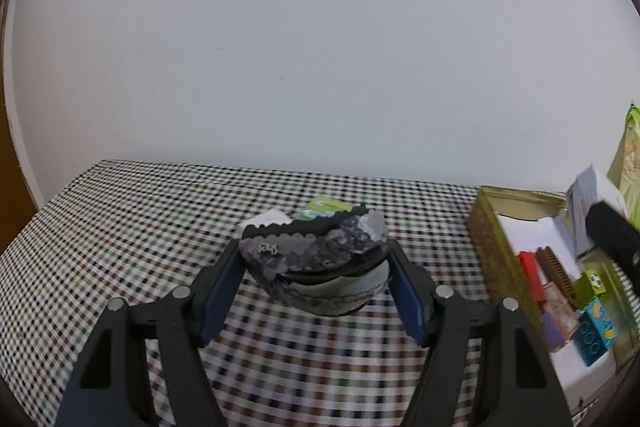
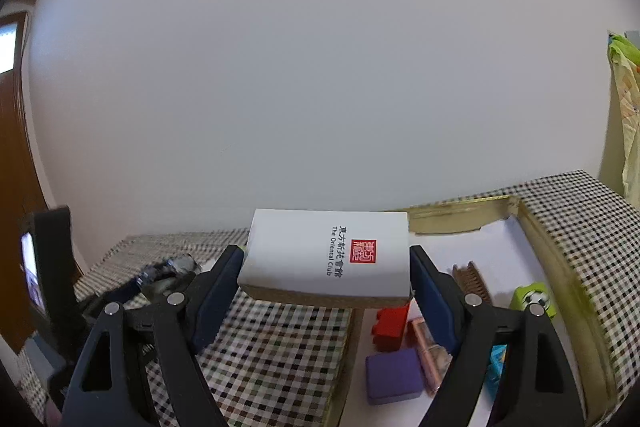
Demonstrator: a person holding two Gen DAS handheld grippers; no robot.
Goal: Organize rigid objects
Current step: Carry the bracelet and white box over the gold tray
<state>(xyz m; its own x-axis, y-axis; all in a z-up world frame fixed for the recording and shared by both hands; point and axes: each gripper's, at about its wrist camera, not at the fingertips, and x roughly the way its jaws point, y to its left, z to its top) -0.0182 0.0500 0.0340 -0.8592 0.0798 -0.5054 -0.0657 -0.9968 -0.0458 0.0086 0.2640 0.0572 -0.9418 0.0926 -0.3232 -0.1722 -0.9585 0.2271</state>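
Note:
My left gripper (image 1: 316,253) is shut on a dark sequined pouch-like bundle (image 1: 320,247) with a pale round underside, held a little above the checked tablecloth (image 1: 140,227). My right gripper (image 2: 326,257) is shut on a white box with a red seal (image 2: 320,251), hanging over the left edge of the gold open box (image 2: 560,267). That gold box (image 1: 482,231) holds a red brick (image 2: 390,327), a purple block (image 2: 394,375), a brown comb (image 2: 474,281), a green block (image 2: 532,301) and a blue block (image 1: 596,331). In the left wrist view the right gripper's dark finger (image 1: 612,233) shows over the box.
A green packet (image 1: 326,205) and a white scalloped piece (image 1: 268,217) show just behind the held bundle. A dark stand with a lit screen (image 2: 36,267) is at far left. A pale wall backs the table. Green-yellow cloth (image 2: 624,99) hangs at the right.

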